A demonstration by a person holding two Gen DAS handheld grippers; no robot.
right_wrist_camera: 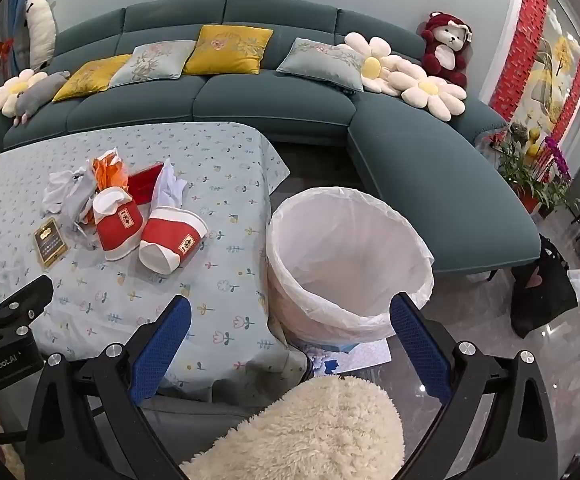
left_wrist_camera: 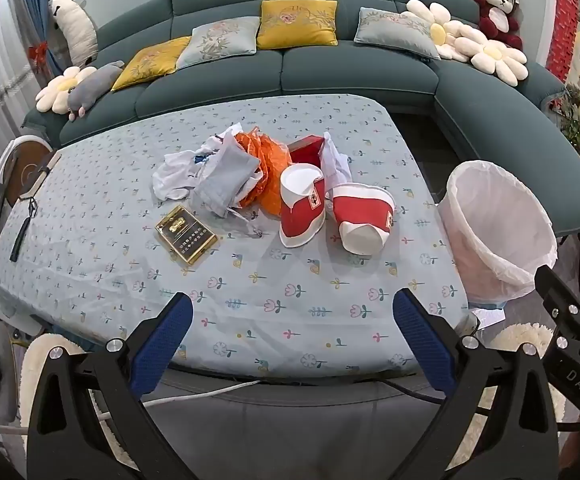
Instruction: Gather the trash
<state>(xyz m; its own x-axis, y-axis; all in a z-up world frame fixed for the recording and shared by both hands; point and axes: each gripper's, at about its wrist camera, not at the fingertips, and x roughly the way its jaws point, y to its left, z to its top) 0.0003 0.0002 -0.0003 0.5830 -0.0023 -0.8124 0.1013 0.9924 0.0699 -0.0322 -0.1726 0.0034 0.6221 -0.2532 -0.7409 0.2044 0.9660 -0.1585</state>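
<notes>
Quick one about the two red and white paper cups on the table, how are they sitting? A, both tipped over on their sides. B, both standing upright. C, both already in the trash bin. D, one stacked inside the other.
A: both paper cups lie on their sides on the tablecloth, side by side, while the lined trash bin beside the table holds neither.

A home living room: teal sectional sofa (left_wrist_camera: pixel 290 68) with cushions (left_wrist_camera: pixel 297 24), plush toys (left_wrist_camera: pixel 495 10), cloth-covered table (left_wrist_camera: pixel 230 280).
</notes>
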